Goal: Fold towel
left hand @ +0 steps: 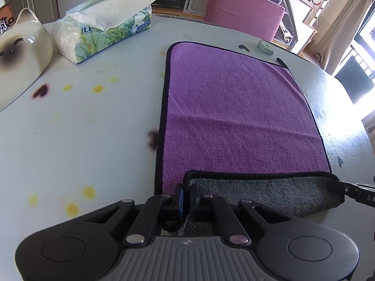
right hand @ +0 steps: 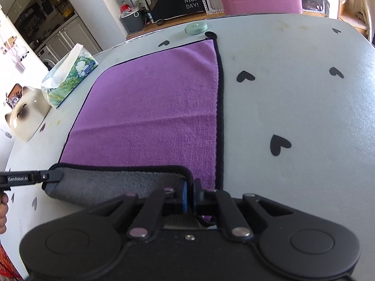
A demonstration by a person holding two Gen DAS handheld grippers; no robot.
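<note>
A purple towel with a black hem and a grey underside lies flat on the pale table. Its near edge is lifted and turned over, so a grey strip shows. My left gripper is shut on the near left corner of the towel. My right gripper is shut on the near right corner. The towel also shows in the right wrist view. Each gripper shows at the edge of the other's view: the right one, the left one.
A tissue pack and a ceramic cat stand at the far left. A small green round tin sits just beyond the towel's far edge. A pink chair stands behind the table. Black hearts dot the table to the right.
</note>
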